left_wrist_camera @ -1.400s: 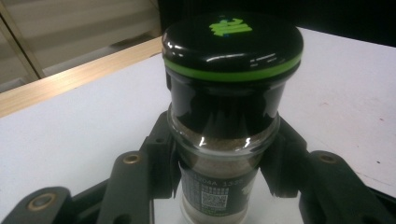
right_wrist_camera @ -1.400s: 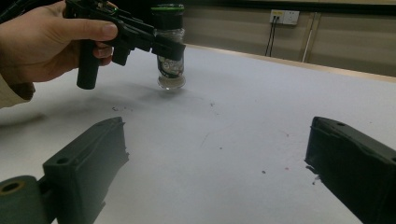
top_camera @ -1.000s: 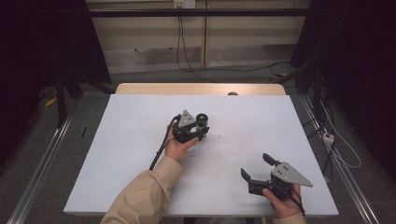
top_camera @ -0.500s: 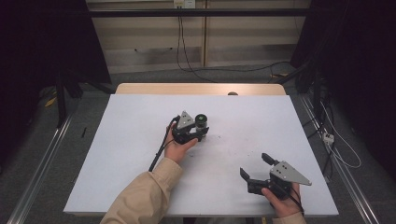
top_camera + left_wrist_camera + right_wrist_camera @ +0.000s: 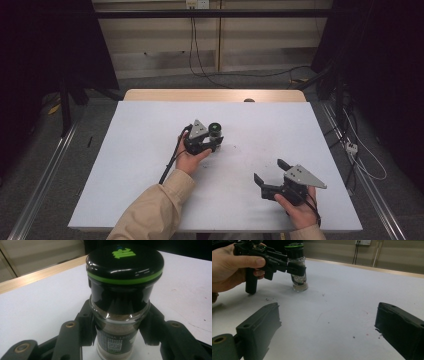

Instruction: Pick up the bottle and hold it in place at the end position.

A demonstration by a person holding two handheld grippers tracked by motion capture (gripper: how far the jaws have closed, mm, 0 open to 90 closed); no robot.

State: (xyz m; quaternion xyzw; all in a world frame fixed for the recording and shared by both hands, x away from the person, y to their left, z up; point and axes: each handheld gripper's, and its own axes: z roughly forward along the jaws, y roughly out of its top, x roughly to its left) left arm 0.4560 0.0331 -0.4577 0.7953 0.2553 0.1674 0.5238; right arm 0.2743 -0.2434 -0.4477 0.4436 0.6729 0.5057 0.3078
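Observation:
A glass spice jar (image 5: pixel 215 129) with a black lid and a green ring stands upright on the white table (image 5: pixel 140 165), near its middle. My left gripper (image 5: pixel 215 143) is shut on it, a pad pressing each side of the glass below the lid. The left gripper view has the jar (image 5: pixel 125 290) close up between the jaws of that gripper (image 5: pixel 117 333). My right gripper (image 5: pixel 269 170) hovers near the front right of the table, open, with nothing between its fingers. The right gripper view looks past its own jaws (image 5: pixel 329 327) at the jar (image 5: pixel 298 275) held by the other hand.
A wooden strip (image 5: pixel 215 95) borders the table's far edge. Cables (image 5: pixel 360 155) and metal rails run along the floor on the right. A black cable (image 5: pixel 170 162) trails from the left gripper across the table. Small dark specks (image 5: pixel 353 337) dot the surface.

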